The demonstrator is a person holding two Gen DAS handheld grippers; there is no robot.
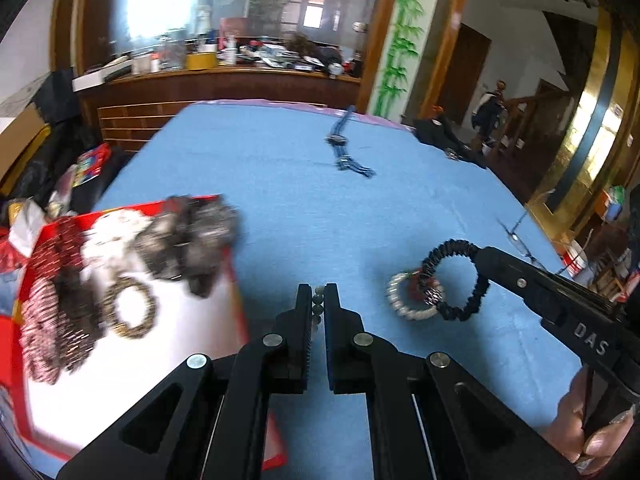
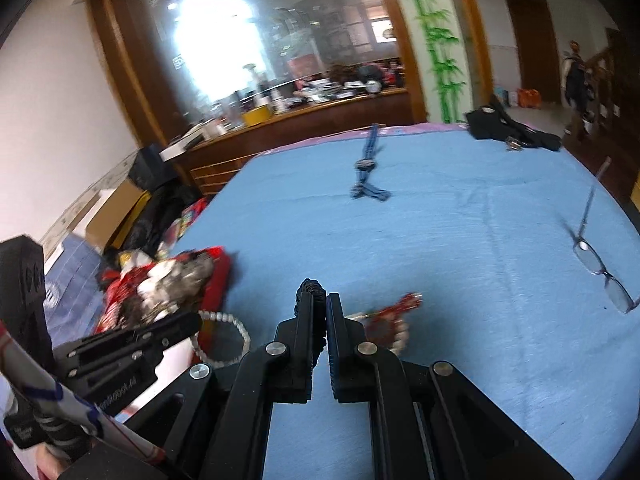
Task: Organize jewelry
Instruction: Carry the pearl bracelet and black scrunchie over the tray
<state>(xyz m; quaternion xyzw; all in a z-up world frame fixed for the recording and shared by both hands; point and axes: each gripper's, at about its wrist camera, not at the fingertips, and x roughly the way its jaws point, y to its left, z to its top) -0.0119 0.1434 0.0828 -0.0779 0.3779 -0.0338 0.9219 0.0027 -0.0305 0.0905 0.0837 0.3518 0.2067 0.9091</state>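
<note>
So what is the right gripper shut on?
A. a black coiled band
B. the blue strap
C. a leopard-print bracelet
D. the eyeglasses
A: the right gripper pinches the black coiled band, seen looping from its tip in the left wrist view; the eyeglasses lie on the cloth.

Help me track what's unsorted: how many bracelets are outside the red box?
3: a beaded one in the left gripper, a black coiled one in the right gripper, a pearly one on the blue cloth. A red piece on it may be another.
</note>
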